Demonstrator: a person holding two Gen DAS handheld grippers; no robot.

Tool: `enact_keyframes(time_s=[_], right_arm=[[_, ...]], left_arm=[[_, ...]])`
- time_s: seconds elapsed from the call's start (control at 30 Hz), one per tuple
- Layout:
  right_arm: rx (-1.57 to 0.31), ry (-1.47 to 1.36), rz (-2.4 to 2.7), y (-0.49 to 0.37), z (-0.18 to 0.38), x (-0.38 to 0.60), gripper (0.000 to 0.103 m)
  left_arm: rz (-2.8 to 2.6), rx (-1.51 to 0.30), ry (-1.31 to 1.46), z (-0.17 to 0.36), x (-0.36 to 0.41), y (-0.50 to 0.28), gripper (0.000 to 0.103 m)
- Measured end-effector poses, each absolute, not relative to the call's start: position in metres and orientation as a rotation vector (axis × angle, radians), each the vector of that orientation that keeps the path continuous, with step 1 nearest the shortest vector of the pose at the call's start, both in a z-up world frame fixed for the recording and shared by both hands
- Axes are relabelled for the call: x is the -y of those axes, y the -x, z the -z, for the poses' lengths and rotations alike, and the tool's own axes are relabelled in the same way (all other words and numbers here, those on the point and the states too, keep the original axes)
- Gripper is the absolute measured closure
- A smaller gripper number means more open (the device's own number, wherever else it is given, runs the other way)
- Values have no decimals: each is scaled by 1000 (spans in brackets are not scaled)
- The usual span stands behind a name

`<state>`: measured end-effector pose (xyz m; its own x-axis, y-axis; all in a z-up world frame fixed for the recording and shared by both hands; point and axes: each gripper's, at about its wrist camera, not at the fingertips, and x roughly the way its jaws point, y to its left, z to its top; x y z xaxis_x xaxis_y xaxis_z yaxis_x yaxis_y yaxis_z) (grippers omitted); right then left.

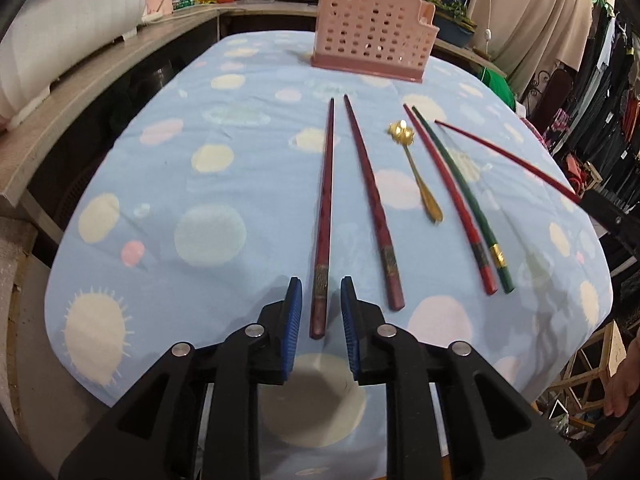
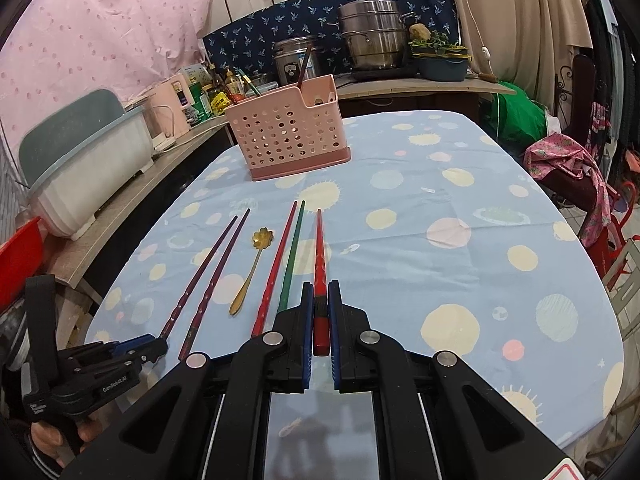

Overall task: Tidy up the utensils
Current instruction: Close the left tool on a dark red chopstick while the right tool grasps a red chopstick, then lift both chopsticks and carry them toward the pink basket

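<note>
Red chopstick is being pinched by the right gripper. The left gripper is spread around a dark chopstick. Four sticks and a spoon are still lying near the basket.

Wooden counter along left, pink dotted sheet behind; navy leaf-print cloth, beige curtain.

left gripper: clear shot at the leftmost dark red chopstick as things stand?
Probably yes. The left gripper is open with its jaws on either side of the leftmost dark red chopstick, near its thick end. The neighbouring chopstick lies apart, outside the right finger.
</note>
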<state>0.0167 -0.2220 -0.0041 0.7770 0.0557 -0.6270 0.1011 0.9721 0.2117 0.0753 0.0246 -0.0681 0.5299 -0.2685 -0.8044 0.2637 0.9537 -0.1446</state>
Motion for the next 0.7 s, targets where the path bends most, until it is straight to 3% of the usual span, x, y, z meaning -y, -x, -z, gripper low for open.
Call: enact_keyframes(time_s=[0.13, 0.23, 0.47, 0.7], right_arm=[[-686, -244, 24, -17, 6, 221, 96], [-691, -243, 22, -18, 7, 219, 96], [-691, -240, 20, -18, 6, 219, 96], [-648, -249, 9, -23, -18, 223, 96]], left_arm=[[319, -945, -2, 68, -24, -75, 83], [334, -949, -5, 69, -22, -74, 96], [345, -934, 6, 59, -23, -71, 96], [354, -840, 81, 7, -33, -77, 96]])
